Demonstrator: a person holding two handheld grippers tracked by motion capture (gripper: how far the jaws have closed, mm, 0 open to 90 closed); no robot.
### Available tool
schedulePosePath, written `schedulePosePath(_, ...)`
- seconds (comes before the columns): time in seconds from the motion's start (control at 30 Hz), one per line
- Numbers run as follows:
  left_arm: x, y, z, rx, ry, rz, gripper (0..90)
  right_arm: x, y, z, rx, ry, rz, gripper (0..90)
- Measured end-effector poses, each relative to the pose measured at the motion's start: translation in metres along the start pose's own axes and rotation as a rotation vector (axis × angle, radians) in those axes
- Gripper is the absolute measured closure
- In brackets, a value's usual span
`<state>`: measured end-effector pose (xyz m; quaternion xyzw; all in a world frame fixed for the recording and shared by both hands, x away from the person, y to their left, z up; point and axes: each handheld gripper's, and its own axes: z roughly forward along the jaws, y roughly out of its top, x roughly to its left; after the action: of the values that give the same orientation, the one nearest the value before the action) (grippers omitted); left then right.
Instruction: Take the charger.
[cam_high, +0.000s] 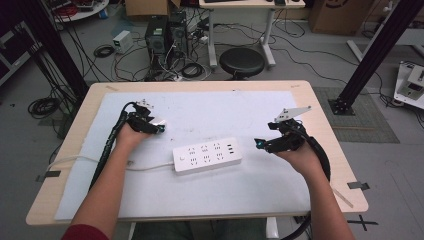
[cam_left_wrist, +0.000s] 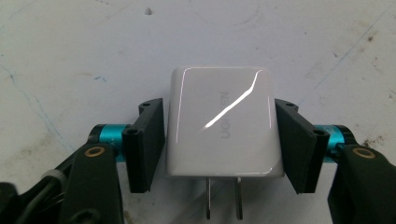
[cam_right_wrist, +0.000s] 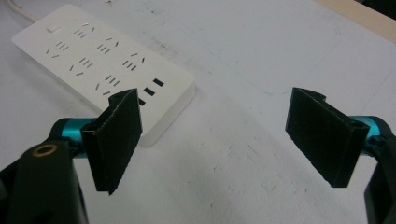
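Observation:
A glossy white plug-in charger (cam_left_wrist: 224, 126) with two metal prongs pointing back toward the camera sits between the jaws of my left gripper (cam_left_wrist: 218, 106), which is shut on its two sides just above the white mat. In the high view that left gripper (cam_high: 159, 126) is at the mat's left, up and left of a white power strip (cam_high: 207, 155) lying flat in the middle. My right gripper (cam_high: 259, 143) hovers just right of the strip's end. Its jaws stand wide open with nothing between them, and the right gripper (cam_right_wrist: 217, 95) has the power strip (cam_right_wrist: 102, 60) to its left.
A white mat (cam_high: 200, 110) covers most of the wooden table (cam_high: 320, 110). The strip's white cable (cam_high: 100, 161) runs left off the table edge. Behind the table are a black stool (cam_high: 242, 62), computer towers and loose cables on the floor.

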<state>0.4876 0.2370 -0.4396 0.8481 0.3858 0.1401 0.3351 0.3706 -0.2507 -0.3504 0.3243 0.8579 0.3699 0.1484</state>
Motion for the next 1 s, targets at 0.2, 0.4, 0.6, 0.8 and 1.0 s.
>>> schedulePosePath(0.2, -0.003, 0.001, -0.001, 0.004, 0.025, 0.024, 42.4, -0.001, 0.000, 0.000, 0.001, -0.001, 0.003, 19.0)
schedulePosePath(0.4, -0.010, 0.007, -0.018, -0.007, 0.021, 0.047, 42.5, -0.001, 0.000, -0.002, -0.008, -0.001, 0.010, 19.0)
schedulePosePath(0.6, -0.022, 0.013, -0.058, -0.030, 0.026, 0.084, 42.5, 0.001, 0.000, -0.004, -0.020, 0.006, -0.001, 19.0)
schedulePosePath(0.8, -0.043, 0.015, -0.100, -0.070, 0.015, 0.123, 42.5, 0.005, 0.003, -0.008, -0.039, 0.019, -0.029, 19.0)
schedulePosePath(1.0, -0.073, 0.009, -0.132, -0.092, -0.022, 0.180, 42.5, 0.008, 0.002, -0.009, -0.033, 0.033, -0.027, 19.0)
